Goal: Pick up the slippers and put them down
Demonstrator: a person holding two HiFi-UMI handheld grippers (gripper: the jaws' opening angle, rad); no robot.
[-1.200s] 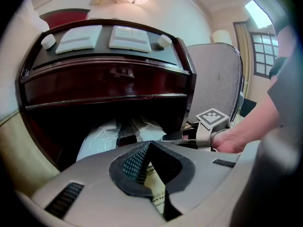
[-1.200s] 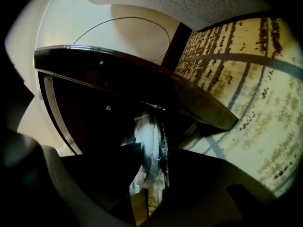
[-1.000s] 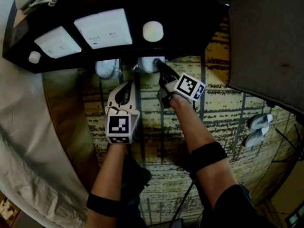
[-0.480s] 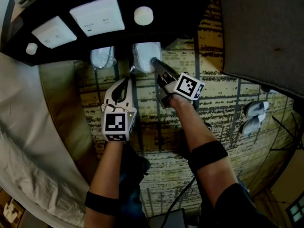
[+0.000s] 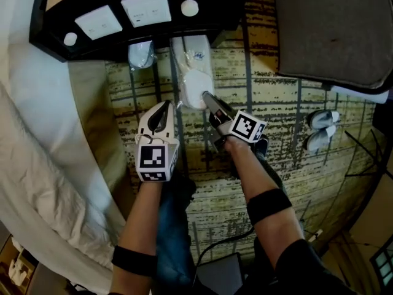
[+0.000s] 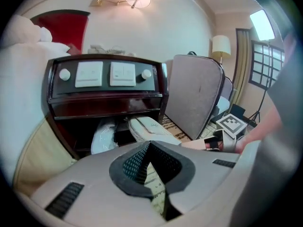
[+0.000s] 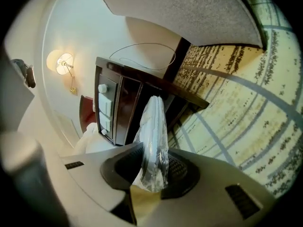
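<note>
A white pair of slippers wrapped in clear plastic (image 5: pixel 194 72) hangs out in front of the dark nightstand (image 5: pixel 49 32), over the patterned carpet. My right gripper (image 5: pixel 205 96) is shut on its near end; in the right gripper view the wrapped pair (image 7: pixel 154 136) stands edge-on between the pads of the right gripper (image 7: pixel 151 174). A second wrapped pair (image 5: pixel 140 54) lies under the nightstand; in the left gripper view this second pair (image 6: pixel 102 138) lies left of the held pair (image 6: pixel 150 128). My left gripper (image 5: pixel 161 112) hangs beside the right one, shut and empty, with the left gripper's jaws (image 6: pixel 149 148) together.
A bed with white sheets (image 5: pixel 37 146) fills the left side. A grey upholstered chair (image 5: pixel 331 29) stands at the upper right. Two loose white slippers (image 5: pixel 319 131) lie on the carpet at the right. A cable (image 5: pixel 218 247) runs along the floor near my legs.
The right gripper has drawn the wrapped slippers out from under the nightstand and lifted them toward me. Both grippers have moved back from the nightstand. The left one stayed shut and empty.
</note>
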